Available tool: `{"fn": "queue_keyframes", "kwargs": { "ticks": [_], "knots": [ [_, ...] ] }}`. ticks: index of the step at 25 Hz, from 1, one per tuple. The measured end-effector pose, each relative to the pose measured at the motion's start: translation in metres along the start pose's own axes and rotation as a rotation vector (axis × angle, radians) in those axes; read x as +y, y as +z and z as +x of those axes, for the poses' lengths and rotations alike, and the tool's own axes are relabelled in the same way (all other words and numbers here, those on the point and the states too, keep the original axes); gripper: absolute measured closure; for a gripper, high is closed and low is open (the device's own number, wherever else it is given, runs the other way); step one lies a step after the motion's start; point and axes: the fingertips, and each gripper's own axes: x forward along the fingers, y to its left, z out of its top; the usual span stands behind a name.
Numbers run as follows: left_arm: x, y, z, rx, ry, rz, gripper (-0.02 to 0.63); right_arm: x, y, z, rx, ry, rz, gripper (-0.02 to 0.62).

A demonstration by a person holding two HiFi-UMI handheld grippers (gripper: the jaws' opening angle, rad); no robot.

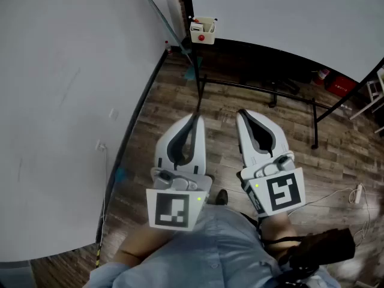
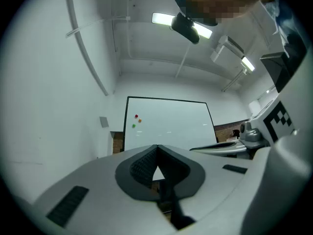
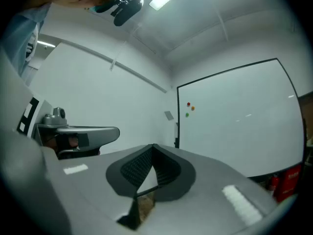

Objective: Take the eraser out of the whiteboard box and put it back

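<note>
1. Two grippers are pointing forward side by side over the wood floor (image 1: 180, 101), well apart from the whiteboard box (image 1: 203, 30).
2. Left gripper (image 1: 195, 119): its own view is showing the ribbed pads (image 2: 142, 165) meeting at the tip, jaws together, with nothing sitting between them.
3. Right gripper (image 1: 242, 113): its jaws are likewise pressing together at the tip, and the pads (image 3: 137, 168) are holding nothing.
4. Each gripper is carrying its marker cube nearest the person, whose light blue sleeve (image 1: 228, 251) is filling the bottom of the head view.
5. The whiteboard box is hanging at the lower corner of the whiteboard (image 1: 288, 11), white, with a red round piece (image 1: 201, 38) on its front.
6. Small items are standing inside the box; the eraser is not being made out among them at this size.
7. The whiteboard is standing on a black frame (image 1: 258, 89), beside the white wall (image 1: 60, 101).
8. Both gripper views are facing the board, with red, orange and green magnets (image 2: 136, 121) sticking near its upper left corner.
</note>
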Motion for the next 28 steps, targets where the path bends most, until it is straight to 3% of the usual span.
{"fn": "queue_keyframes", "kwargs": {
  "ticks": [15,21,28],
  "knots": [
    [-0.029,-0.003,0.017,0.012,0.022,0.028,0.601,-0.031,-0.002,-0.012,-0.011,0.027,0.015,0.595],
    [-0.042,-0.012,0.028,0.028,0.036,0.034,0.601,-0.055,-0.008,-0.015,-0.026,0.028,0.073,0.594],
    [-0.037,-0.025,0.049,0.049,0.048,0.027,0.601,-0.069,-0.018,0.002,-0.023,0.054,0.079,0.594]
  ]
}}
